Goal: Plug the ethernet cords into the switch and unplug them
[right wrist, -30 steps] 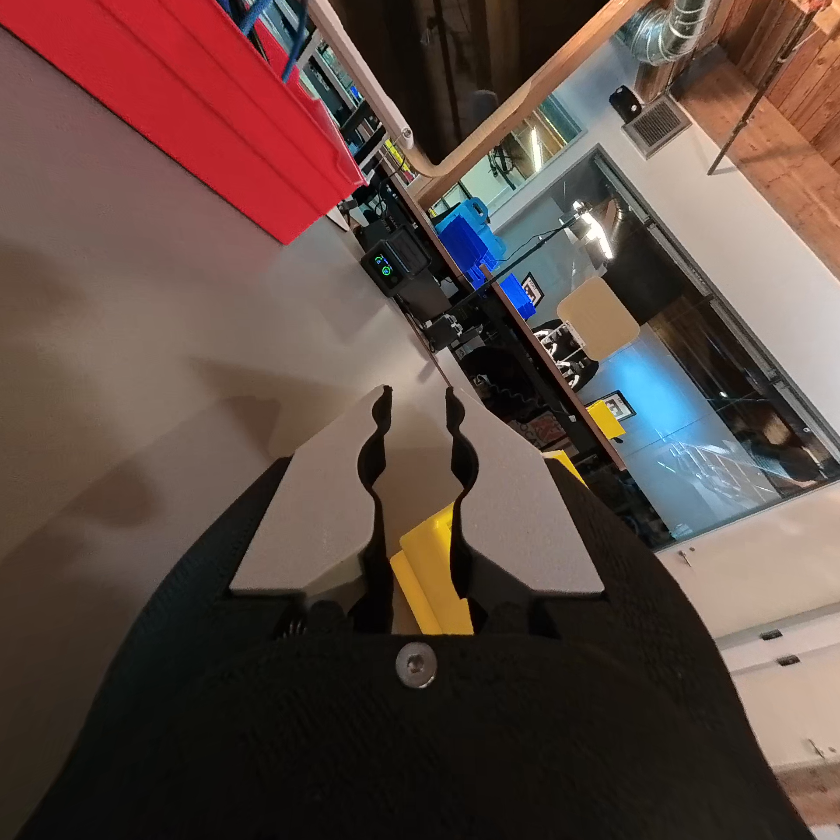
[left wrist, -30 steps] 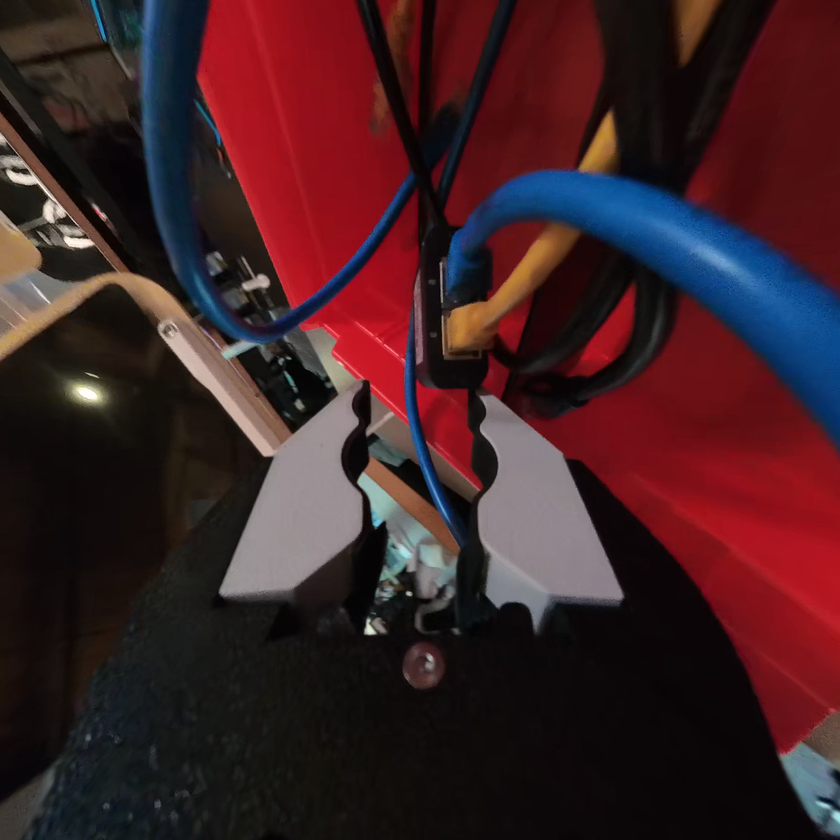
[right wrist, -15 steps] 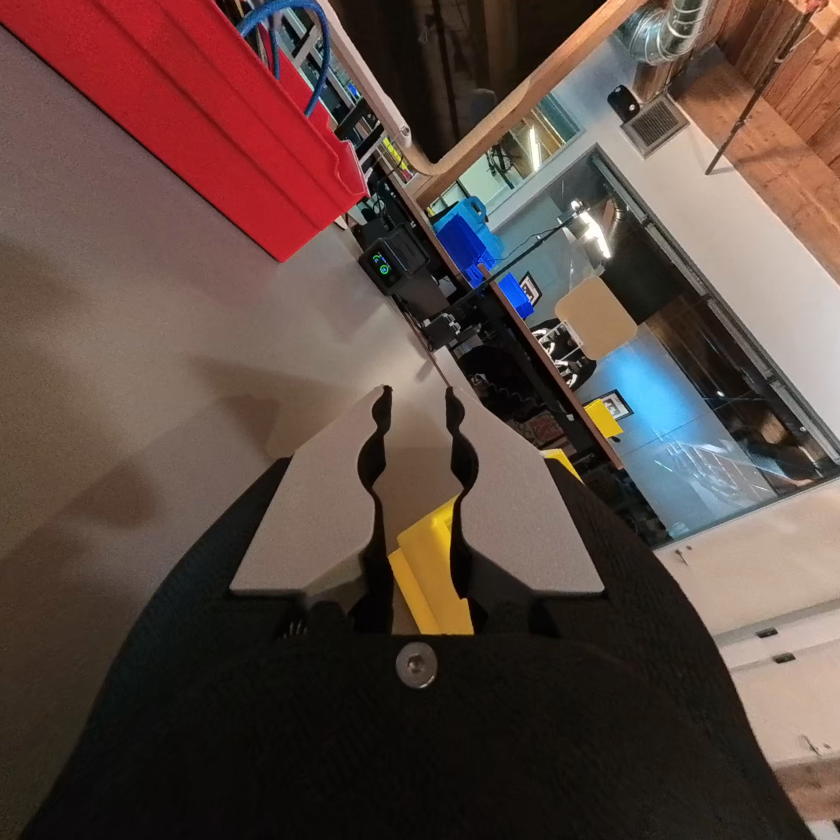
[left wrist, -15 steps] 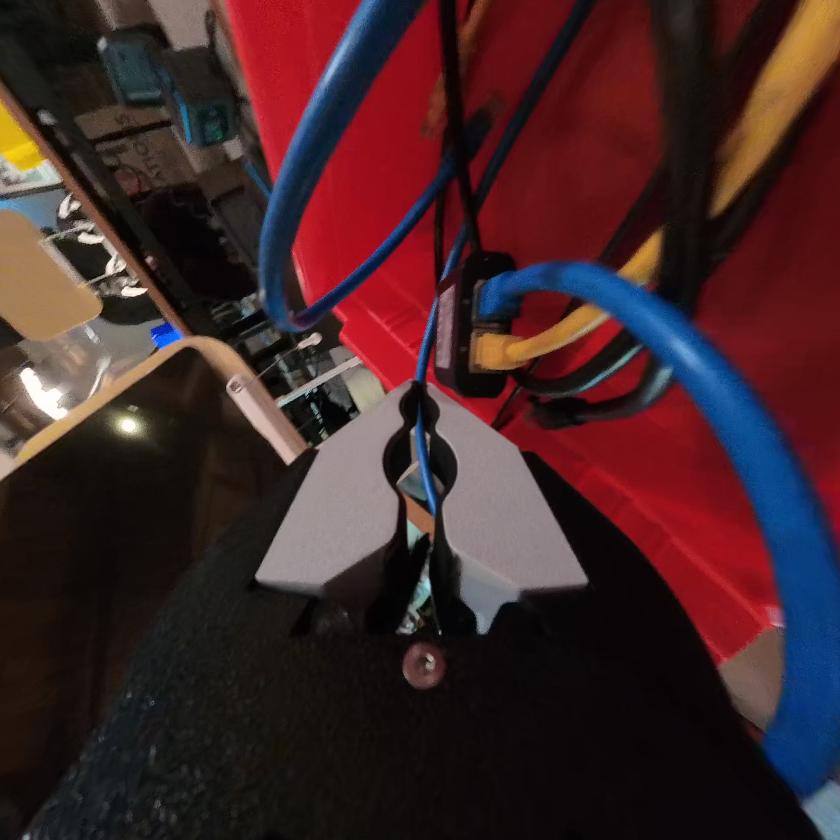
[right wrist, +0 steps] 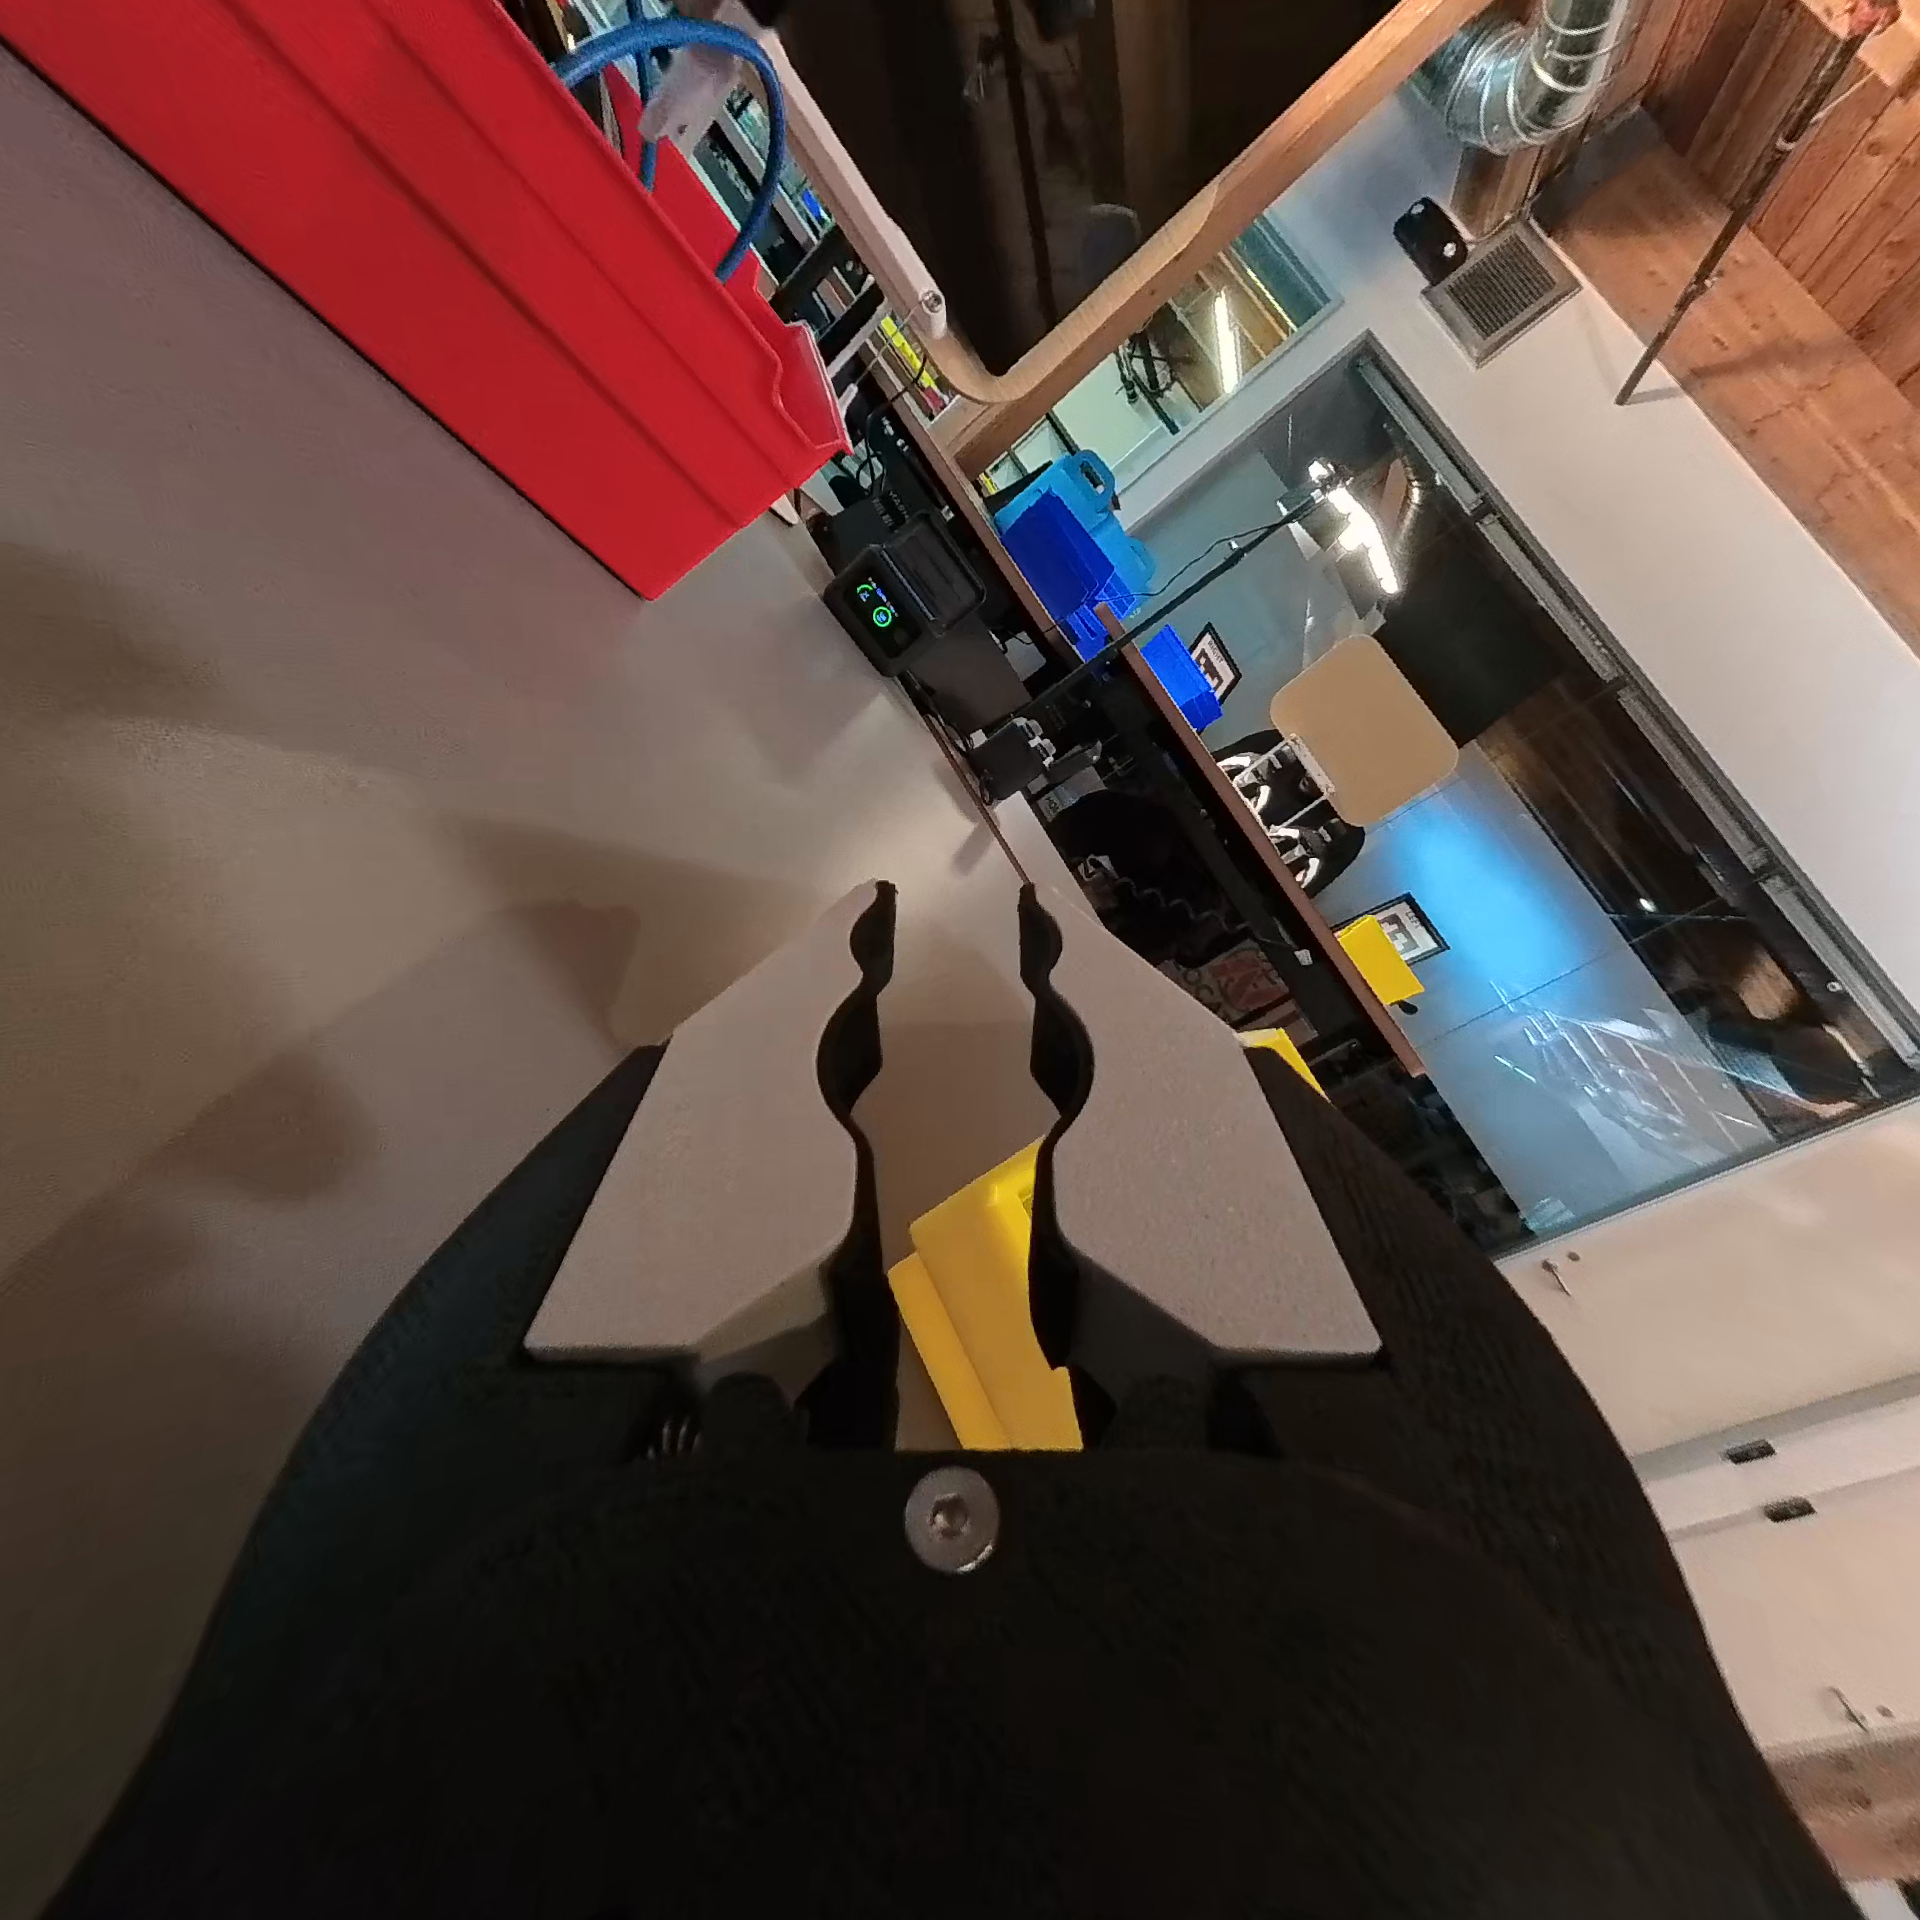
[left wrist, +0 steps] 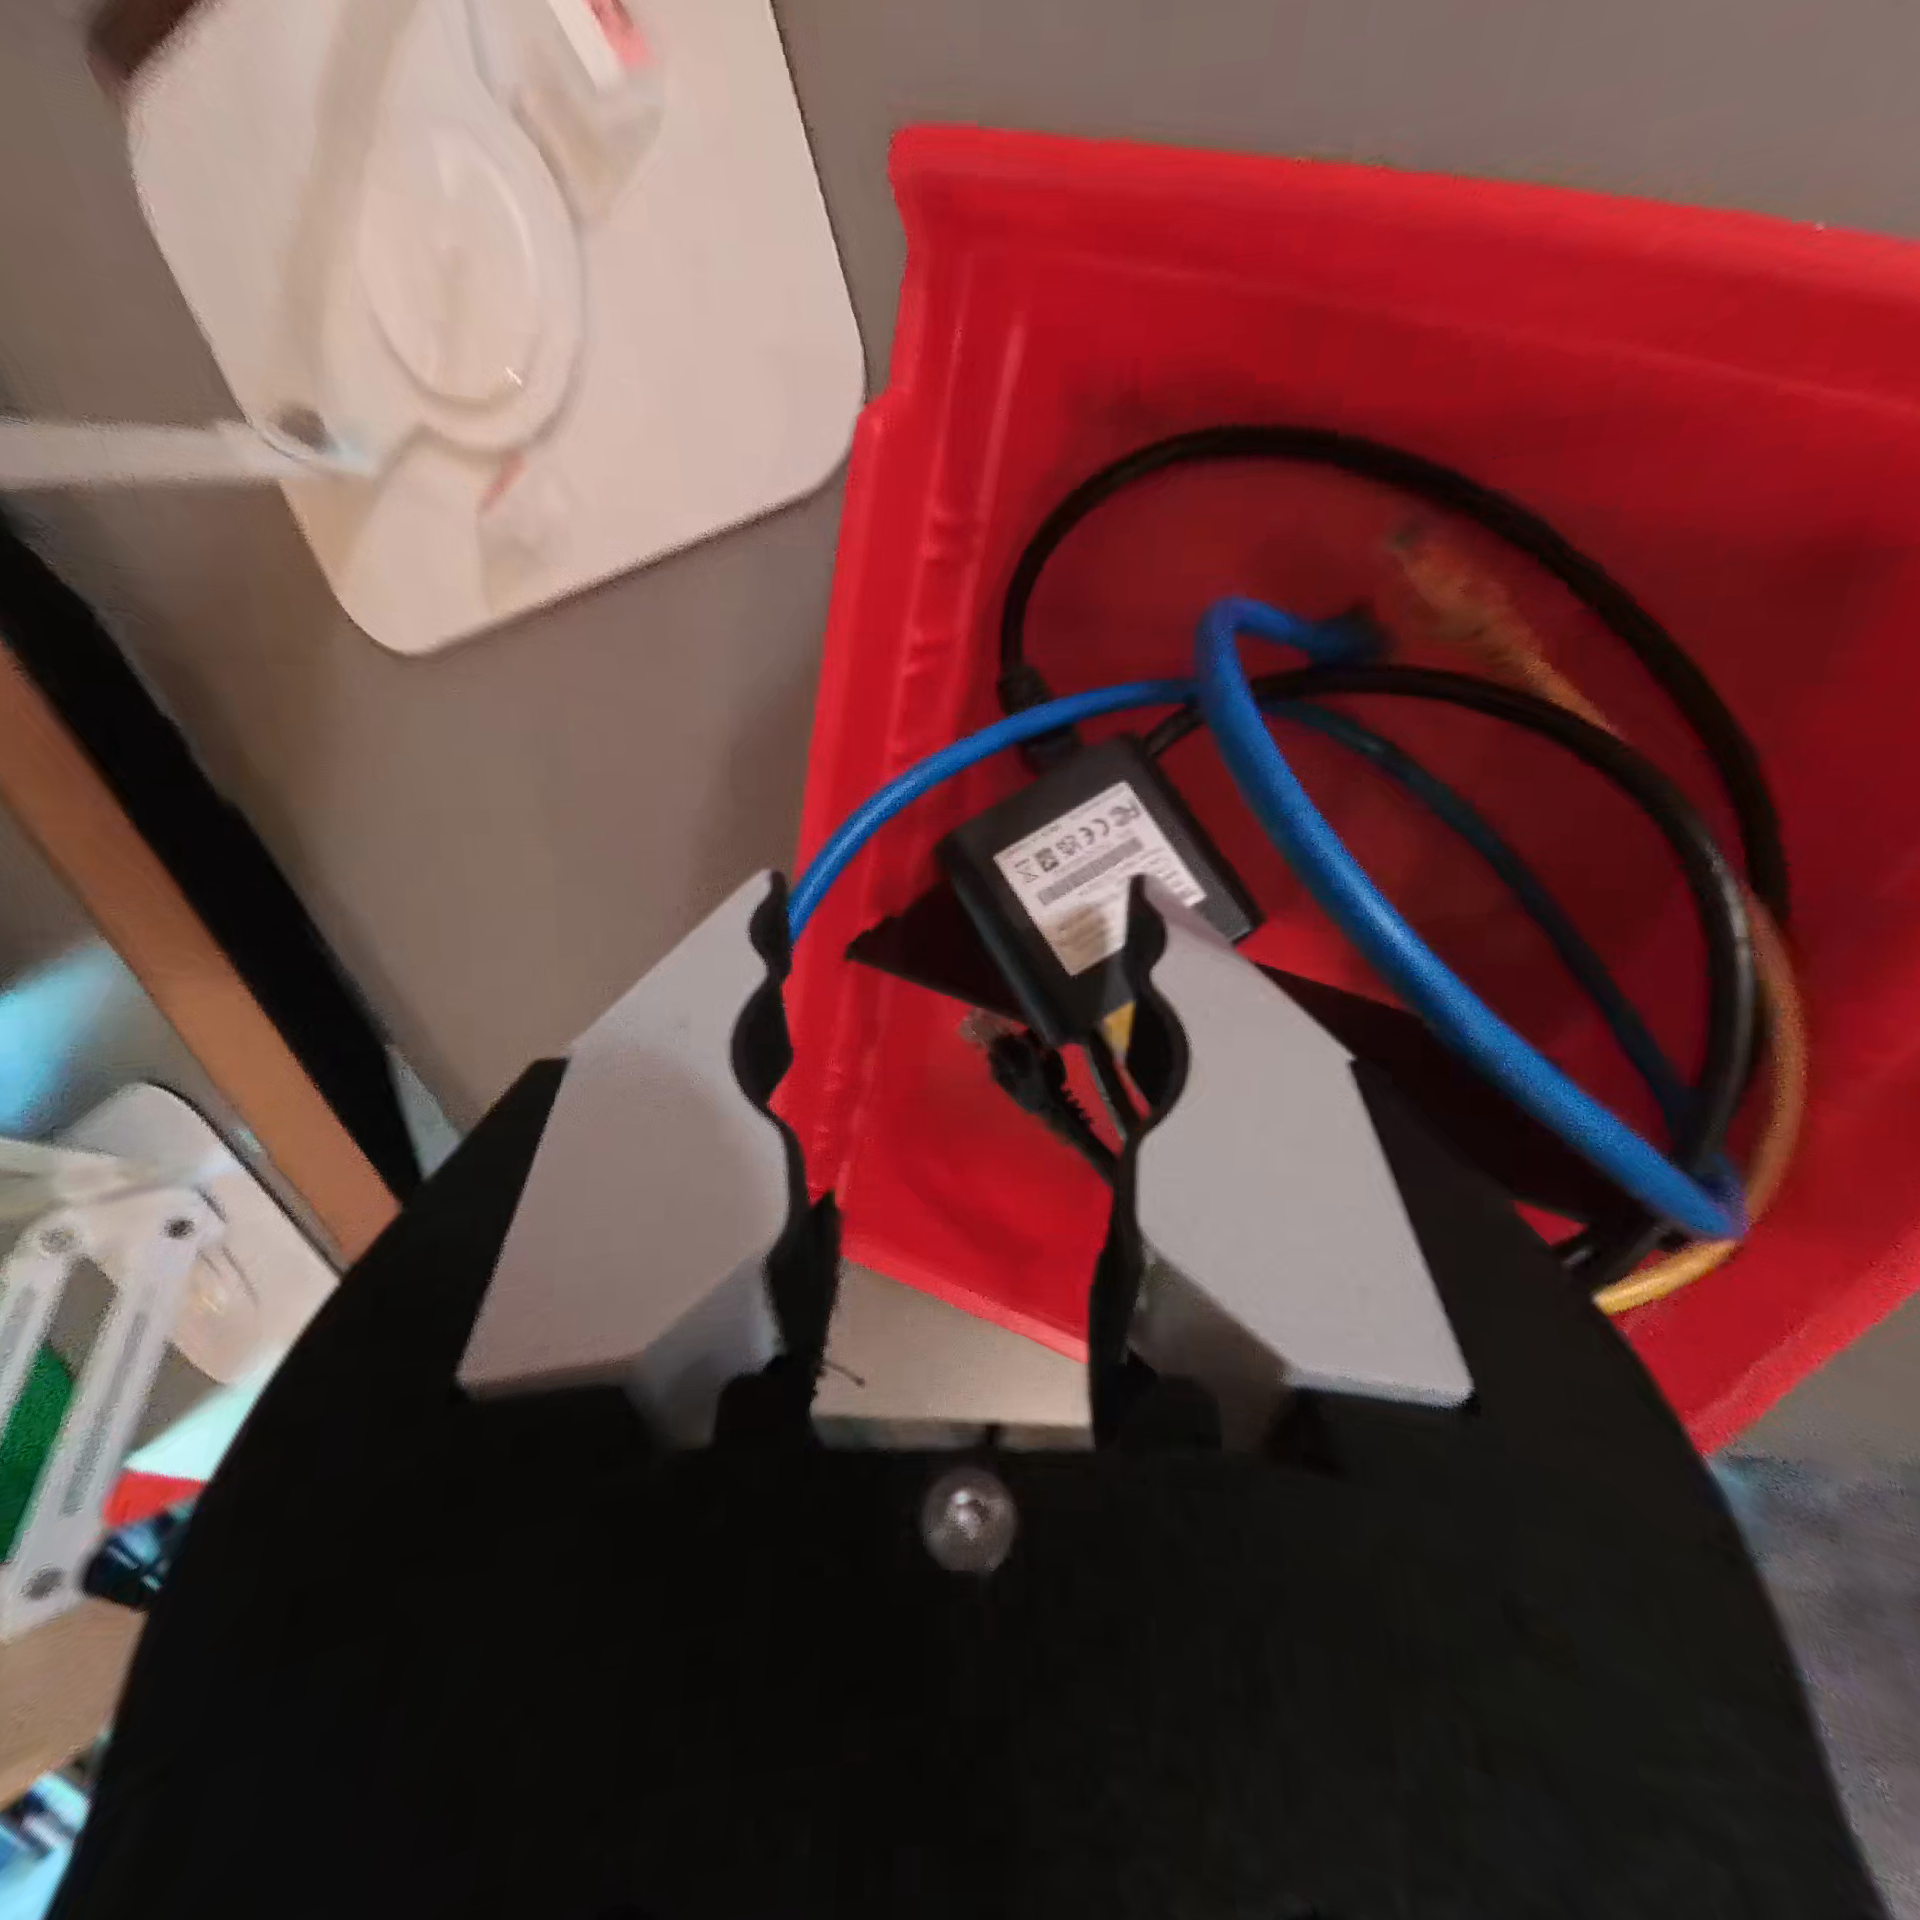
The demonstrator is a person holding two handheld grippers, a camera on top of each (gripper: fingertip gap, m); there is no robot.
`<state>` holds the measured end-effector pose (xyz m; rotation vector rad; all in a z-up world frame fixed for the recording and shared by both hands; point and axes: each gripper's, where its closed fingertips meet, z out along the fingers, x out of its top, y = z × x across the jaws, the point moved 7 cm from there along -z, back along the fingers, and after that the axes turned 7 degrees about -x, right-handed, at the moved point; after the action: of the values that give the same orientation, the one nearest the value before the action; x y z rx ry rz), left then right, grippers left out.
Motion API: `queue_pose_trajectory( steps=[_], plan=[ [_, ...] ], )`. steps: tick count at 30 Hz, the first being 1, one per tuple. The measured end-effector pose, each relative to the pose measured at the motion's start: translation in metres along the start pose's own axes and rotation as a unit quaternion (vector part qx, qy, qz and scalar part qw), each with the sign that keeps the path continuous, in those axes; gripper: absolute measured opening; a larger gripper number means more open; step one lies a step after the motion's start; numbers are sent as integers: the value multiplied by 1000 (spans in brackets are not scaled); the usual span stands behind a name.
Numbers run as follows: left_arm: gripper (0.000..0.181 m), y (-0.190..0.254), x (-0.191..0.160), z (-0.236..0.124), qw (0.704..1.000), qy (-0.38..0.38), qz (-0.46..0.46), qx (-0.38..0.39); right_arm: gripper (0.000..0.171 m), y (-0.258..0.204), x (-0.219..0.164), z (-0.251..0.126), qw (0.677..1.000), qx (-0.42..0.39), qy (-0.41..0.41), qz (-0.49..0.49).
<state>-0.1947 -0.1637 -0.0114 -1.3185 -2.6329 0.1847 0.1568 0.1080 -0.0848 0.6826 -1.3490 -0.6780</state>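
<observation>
In the left wrist view a small black switch (left wrist: 1101,862) with a white label lies in a red bin (left wrist: 1455,416) among coiled cords. A yellow plug (left wrist: 1117,1023) sits in its near end. A thin blue cord (left wrist: 935,769) arcs from the switch past my left fingertip. A thick blue cord (left wrist: 1403,935) loops across the bin over black cords (left wrist: 1725,935). My left gripper (left wrist: 956,904) is open wide and empty, just above the switch's near end. My right gripper (right wrist: 954,904) is open and empty over the table, away from the red bin (right wrist: 499,312).
A white board (left wrist: 644,312) with clear plastic parts lies left of the bin on the grey table (left wrist: 582,831). A blue cord loop (right wrist: 727,156) sticks out over the bin's rim. A black device with a green display (right wrist: 894,613) and a yellow bin (right wrist: 987,1299) stand at the table's far side. Left tips to right tips: about 40 cm.
My left gripper was shut around the thin blue cord half a second ago; it has opened, let go and drawn back to look down into the bin. The right gripper has not moved.
</observation>
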Motion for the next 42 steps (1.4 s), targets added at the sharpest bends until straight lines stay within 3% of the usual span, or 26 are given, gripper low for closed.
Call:
queue_pose_trajectory(
  steps=[4,12,15,18,21,25,31,42],
  plan=[
    [87,7,4,15,995,-70,-54,-41,22,1,-1,1,1000,-2,-1,3],
    [84,13,11,19,985,-152,-70,41,22,1,0,1,1000,-2,1,2],
    [82,21,9,14,977,-194,-80,30,22,2,0,1,1000,-3,1,0],
    [78,31,17,4,981,-173,-89,-24,22,2,1,1,1000,-4,3,0],
    [82,26,16,3,977,-191,-99,-10,23,1,1,2,1000,-2,2,-1],
    [88,21,9,17,972,-209,-106,1,23,-1,2,2,1000,0,2,-8],
    [75,21,9,39,977,-180,-113,-30,23,-2,2,3,1000,2,0,-9],
    [74,17,-5,59,975,-212,-65,18,23,-6,3,4,1000,6,-2,-12]
  ],
)
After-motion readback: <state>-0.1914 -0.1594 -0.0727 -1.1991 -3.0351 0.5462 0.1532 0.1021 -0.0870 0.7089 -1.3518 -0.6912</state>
